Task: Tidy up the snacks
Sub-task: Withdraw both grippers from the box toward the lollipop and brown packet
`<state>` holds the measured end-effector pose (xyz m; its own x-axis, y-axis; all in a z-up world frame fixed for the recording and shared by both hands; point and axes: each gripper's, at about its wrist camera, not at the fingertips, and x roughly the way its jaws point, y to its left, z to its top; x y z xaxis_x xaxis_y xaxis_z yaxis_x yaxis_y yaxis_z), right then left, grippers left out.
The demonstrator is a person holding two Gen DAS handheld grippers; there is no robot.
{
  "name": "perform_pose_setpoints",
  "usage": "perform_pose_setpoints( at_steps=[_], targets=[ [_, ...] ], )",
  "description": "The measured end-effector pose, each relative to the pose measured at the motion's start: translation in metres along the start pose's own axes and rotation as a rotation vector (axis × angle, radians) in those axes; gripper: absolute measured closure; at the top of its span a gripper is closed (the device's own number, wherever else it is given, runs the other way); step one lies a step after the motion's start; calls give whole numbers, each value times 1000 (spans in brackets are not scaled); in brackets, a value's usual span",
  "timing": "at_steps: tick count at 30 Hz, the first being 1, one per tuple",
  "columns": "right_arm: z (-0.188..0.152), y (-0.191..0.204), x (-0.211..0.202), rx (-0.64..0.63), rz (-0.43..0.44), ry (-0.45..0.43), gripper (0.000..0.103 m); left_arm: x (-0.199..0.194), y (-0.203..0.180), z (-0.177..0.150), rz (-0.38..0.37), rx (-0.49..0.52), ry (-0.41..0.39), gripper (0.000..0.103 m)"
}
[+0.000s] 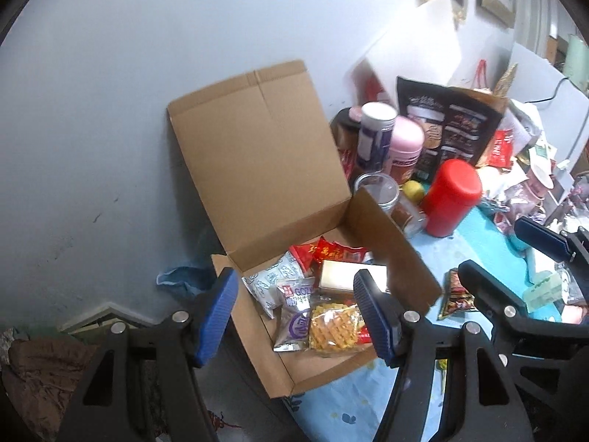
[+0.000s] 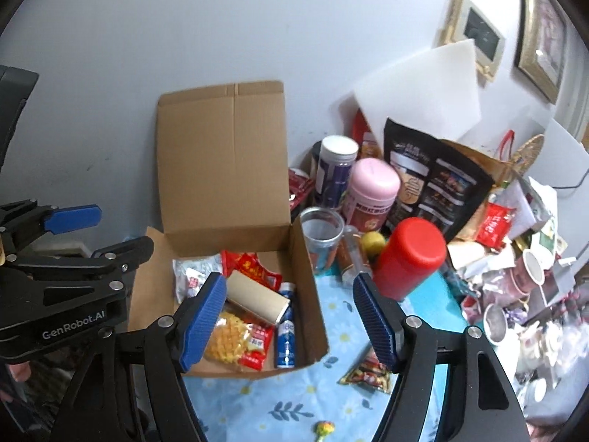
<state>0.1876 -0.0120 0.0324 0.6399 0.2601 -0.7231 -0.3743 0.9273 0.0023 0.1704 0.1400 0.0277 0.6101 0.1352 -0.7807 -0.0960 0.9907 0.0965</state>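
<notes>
Now the brown cardboard box (image 2: 235,169) stands in the centre of the frame, lid upright, full of colourful snack packets (image 2: 235,342). Left gripper (image 1: 298,316) and right gripper (image 2: 291,324) are both wide, holding nothing.

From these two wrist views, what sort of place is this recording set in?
Most likely a lived-in home room: gilt picture frames hang on the wall, a floral tablecloth covers the table, and it is crowded with jars, mugs and an open cardboard box of snacks.
</notes>
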Motion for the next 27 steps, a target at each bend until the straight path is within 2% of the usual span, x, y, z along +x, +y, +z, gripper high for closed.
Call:
perform_pose_setpoints(
  at_steps=[6,10,13,14,17,27],
  targets=[
    [-18,-8,-27,19,-14,-20,25,-29,-14,-17,-42,20,-50,38],
    [-32,-12,-42,27,-25,-23,25,-43,-26,-30,-63,28,-64,38],
    [-43,-17,-51,39,-32,-22,25,-51,-32,-39,-66,29,-70,32],
    [-47,-19,-53,46,-32,-21,25,-53,-33,-42,-70,26,-75,29],
    [-58,-26,-58,74,-30,-12,20,-54,-39,-50,-87,31,-65,29],
    [-99,-41,-54,93,-22,32,20,-49,-63,-78,-119,60,-43,29]
  ],
)
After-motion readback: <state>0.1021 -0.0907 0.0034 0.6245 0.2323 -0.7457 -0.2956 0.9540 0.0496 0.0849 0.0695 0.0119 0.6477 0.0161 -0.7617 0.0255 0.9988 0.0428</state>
